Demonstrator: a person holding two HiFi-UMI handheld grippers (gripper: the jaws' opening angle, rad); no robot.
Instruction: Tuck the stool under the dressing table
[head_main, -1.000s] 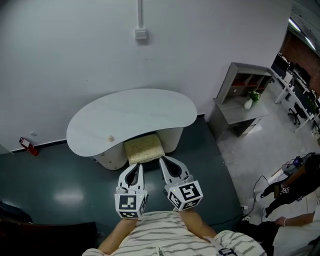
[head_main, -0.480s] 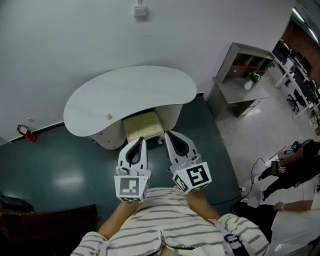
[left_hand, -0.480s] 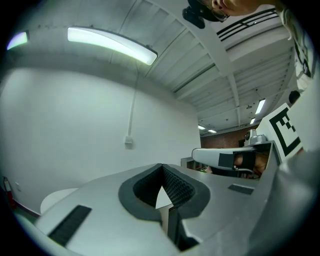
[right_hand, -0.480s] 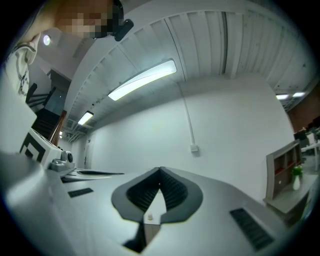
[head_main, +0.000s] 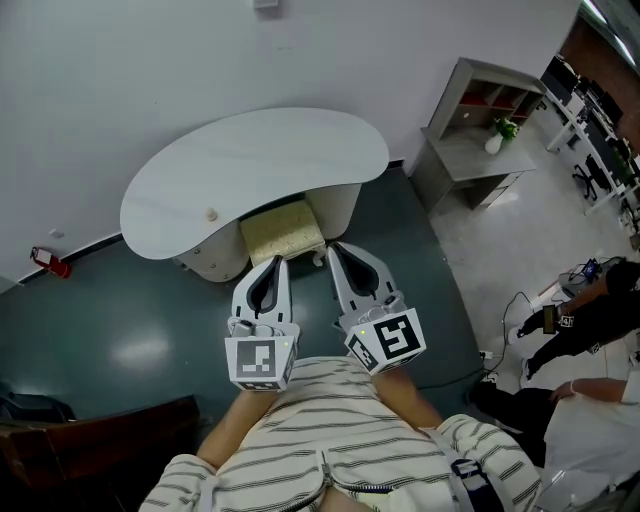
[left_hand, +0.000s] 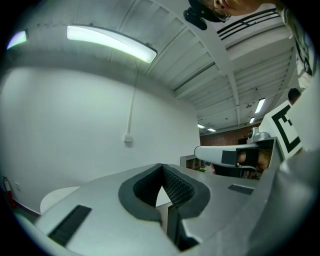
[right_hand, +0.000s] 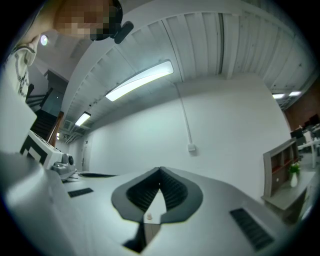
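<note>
While stool (head_main: 286, 229) sits mostly under dressing table (head_main: 250, 160), cushion partly showing: prob. light, seat soft, frame stiff; push at front edge. L gripper (head_main: 277, 263), R gripper (head_main: 333, 249): jaws together, empty, near it.

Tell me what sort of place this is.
Likely an office or lab, not a home: a white kidney-shaped dressing table against a bare white wall, a grey open shelf unit to its right, and office desks with chairs beyond.
</note>
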